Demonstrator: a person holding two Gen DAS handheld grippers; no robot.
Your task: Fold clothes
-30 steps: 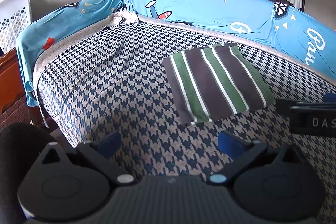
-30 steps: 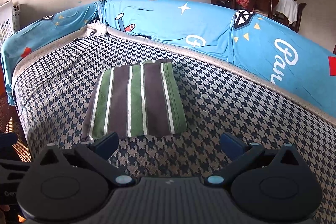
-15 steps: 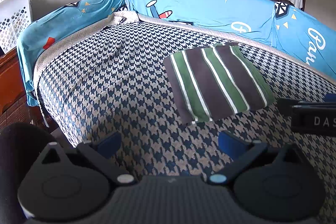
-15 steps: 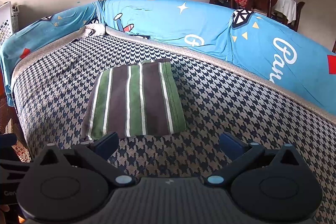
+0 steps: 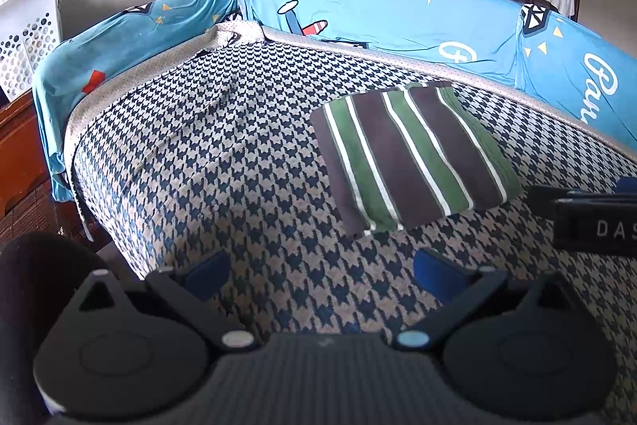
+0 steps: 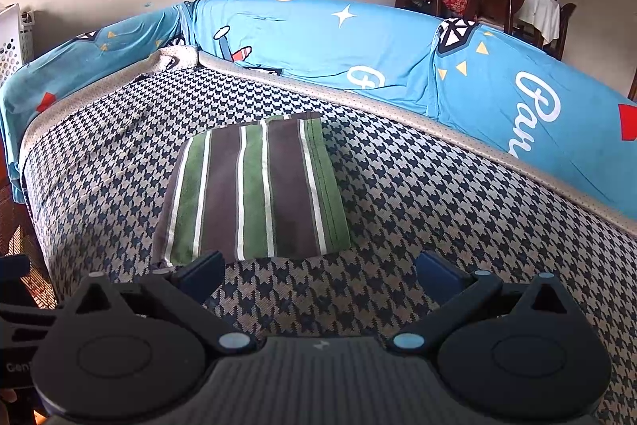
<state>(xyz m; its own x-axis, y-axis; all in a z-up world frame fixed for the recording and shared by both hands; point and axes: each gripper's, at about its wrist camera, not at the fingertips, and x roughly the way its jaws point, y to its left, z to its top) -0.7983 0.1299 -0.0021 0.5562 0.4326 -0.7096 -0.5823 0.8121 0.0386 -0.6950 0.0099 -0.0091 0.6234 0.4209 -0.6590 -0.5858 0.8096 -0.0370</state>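
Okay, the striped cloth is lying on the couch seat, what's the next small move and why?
Probably pull both grippers back: the striped cloth already lies as a neat flat rectangle, and the left gripper and right gripper are open, holding nothing.

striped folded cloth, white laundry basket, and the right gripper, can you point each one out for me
striped folded cloth (image 6: 254,190), right wrist view, on its middle brown stripe.
white laundry basket (image 5: 30,34), left wrist view, on its perforated side wall.
right gripper (image 6: 318,275), right wrist view, midway between its open blue fingertips.
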